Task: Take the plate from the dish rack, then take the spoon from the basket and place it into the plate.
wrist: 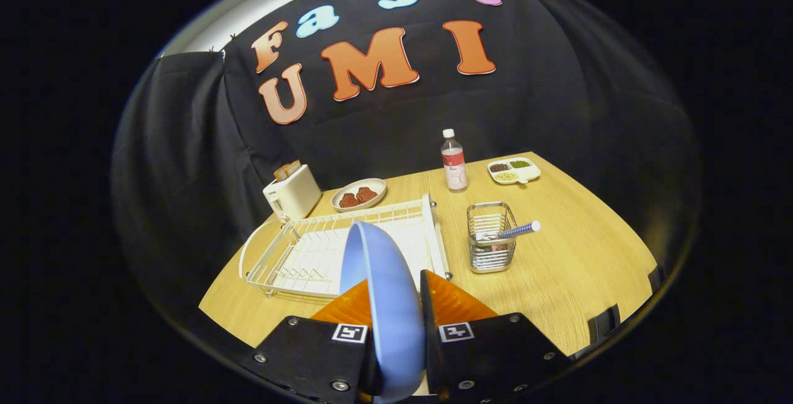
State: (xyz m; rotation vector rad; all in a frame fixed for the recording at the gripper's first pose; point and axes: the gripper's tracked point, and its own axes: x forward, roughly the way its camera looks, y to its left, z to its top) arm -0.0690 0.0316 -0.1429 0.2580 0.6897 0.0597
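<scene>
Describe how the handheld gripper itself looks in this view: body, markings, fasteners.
The gripper has two blocky black housings side by side, each carrying a small square black-and-white fiducial tag on its top face. Round silver screws dot the housings' corners and edges. From each housing a wedge-shaped finger with a finely ribbed surface reaches forward. No cables or sleeve are visible.

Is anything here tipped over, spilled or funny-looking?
Nothing is spilled or broken. The round blue plate stands on edge, but only because the gripper is shut on it, above the white wire dish rack. The spoon's striped handle sticks out sideways from the metal wire basket.
</scene>
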